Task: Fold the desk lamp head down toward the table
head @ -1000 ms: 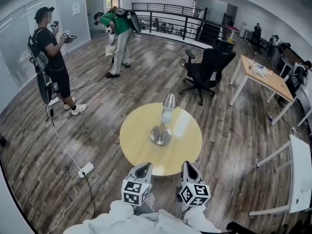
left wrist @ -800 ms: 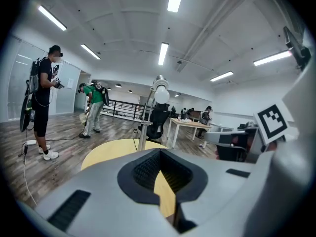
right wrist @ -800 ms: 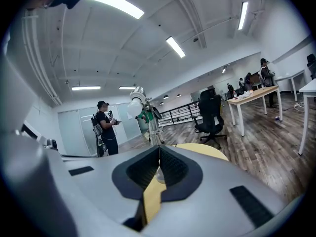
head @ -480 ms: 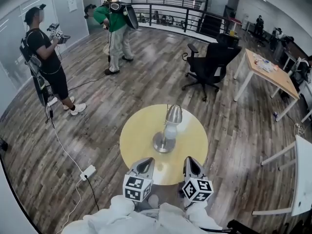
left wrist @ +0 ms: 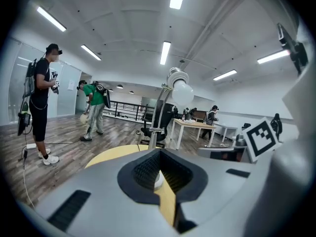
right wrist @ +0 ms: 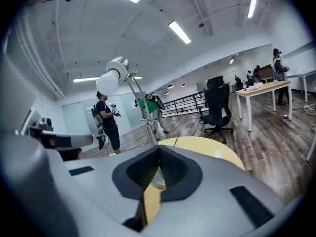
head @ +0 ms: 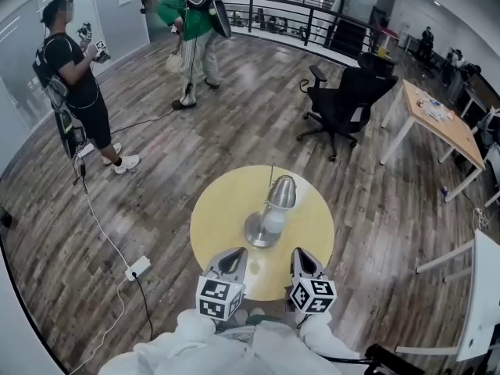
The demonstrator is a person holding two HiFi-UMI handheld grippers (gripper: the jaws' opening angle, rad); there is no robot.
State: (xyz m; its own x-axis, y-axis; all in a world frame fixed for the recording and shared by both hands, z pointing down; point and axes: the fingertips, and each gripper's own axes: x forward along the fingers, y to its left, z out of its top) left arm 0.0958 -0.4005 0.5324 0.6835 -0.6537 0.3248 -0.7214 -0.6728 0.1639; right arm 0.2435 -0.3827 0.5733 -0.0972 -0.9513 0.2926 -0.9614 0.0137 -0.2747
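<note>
A silver desk lamp stands upright in the middle of the round yellow table [head: 219, 217]. Its round base [head: 260, 230] rests on the tabletop and its head [head: 281, 191] with a white bulb is raised on the stem. My left gripper [head: 232, 259] and right gripper [head: 301, 259] hover side by side over the table's near edge, short of the lamp and apart from it. Both are shut with nothing between the jaws. The left gripper view shows the lamp head [left wrist: 179, 86] high above my left gripper [left wrist: 159, 158]. In the right gripper view the lamp head [right wrist: 111, 79] sits up and left of my right gripper [right wrist: 159, 155].
A black office chair [head: 344, 104] stands beyond the table, a wooden desk [head: 437, 123] at far right, a white table [head: 480, 295] at near right. Two people [head: 74, 76] [head: 191, 30] stand at far left. A power strip [head: 137, 269] and cable lie on the floor.
Both grippers have moved forward toward the lamp, their tips now over the table's near edge. The lamp stands as before.
</note>
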